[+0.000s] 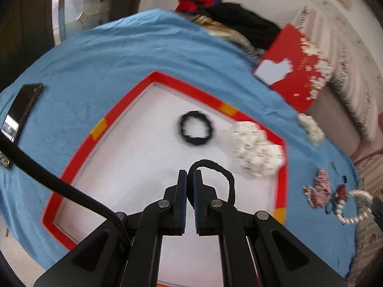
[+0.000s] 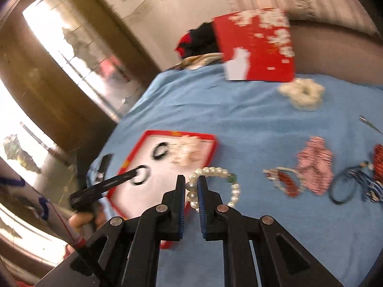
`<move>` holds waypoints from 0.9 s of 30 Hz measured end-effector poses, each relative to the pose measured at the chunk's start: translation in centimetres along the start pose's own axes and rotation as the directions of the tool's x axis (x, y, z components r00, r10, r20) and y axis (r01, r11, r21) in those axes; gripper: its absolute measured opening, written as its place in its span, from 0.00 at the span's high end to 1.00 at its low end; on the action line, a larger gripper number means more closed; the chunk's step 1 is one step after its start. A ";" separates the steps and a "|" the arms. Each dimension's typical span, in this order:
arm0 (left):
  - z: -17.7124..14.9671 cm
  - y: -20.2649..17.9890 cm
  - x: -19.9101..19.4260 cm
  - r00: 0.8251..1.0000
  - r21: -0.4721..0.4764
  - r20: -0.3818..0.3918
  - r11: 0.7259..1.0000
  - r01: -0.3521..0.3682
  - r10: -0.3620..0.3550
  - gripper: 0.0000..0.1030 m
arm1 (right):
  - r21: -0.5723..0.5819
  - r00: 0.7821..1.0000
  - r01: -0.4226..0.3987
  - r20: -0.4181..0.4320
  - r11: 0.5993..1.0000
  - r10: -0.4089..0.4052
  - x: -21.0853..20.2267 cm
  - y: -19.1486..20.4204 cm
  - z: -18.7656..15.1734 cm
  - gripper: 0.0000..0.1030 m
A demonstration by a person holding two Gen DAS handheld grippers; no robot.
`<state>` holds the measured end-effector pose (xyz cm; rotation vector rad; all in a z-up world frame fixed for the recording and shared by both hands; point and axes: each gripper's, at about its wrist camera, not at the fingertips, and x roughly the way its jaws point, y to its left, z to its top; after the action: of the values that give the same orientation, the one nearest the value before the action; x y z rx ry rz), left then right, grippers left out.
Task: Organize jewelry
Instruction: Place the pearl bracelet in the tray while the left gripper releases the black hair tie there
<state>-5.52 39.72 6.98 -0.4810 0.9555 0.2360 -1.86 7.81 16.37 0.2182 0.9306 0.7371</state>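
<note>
My left gripper point(image 1: 190, 175) is shut on a black braided band point(image 1: 223, 175), held just above the white floor of the red-rimmed tray point(image 1: 100, 125). A second black band point(image 1: 196, 131) and a white beaded piece point(image 1: 257, 151) lie in the tray. My right gripper point(image 2: 191, 181) is shut on a white pearl bracelet point(image 2: 215, 172) above the blue cloth, right of the tray point(image 2: 210, 151). The left gripper point(image 2: 134, 174) with its band shows there over the tray. The pearl bracelet also shows at the right edge of the left wrist view point(image 1: 356, 206).
Loose on the blue cloth point(image 2: 251, 119) lie a pink beaded piece point(image 2: 314, 165), a red and white bracelet point(image 2: 283, 179), a blue cord point(image 2: 344, 189) and a white fluffy piece point(image 2: 302, 93). A red box lid point(image 2: 261, 47) leans at the back. A phone point(image 1: 21, 110) lies left.
</note>
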 end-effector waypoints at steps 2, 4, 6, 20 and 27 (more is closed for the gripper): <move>0.5 1.3 1.2 0.999 -0.029 -0.029 0.999 -0.029 0.028 0.96 | -0.032 1.000 -0.007 -0.019 0.999 0.007 1.8 1.9 -0.1 0.90; 0.6 2.4 2.0 0.998 -0.061 -0.053 0.997 -0.046 0.043 0.96 | -0.049 0.998 -0.025 -0.055 0.998 0.022 4.3 3.5 0.0 0.90; 0.6 3.2 2.4 0.995 -0.075 -0.063 0.994 -0.083 0.078 0.96 | -0.068 0.995 -0.035 -0.097 0.997 0.029 7.4 5.1 -0.2 0.90; 0.9 6.4 -1.2 0.993 -0.171 0.076 0.983 -0.072 0.086 0.84 | -0.039 0.977 -0.034 -0.213 0.999 0.025 18.2 7.0 -2.7 0.89; 0.5 5.1 -1.9 0.993 -0.163 0.103 0.986 -0.032 0.050 0.78 | -0.070 0.975 0.050 -0.215 0.996 -0.064 17.5 5.2 -3.5 0.73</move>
<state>-8.24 44.41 7.36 -0.5914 0.8455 0.3747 -0.53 22.75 5.34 0.0545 1.1141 0.7461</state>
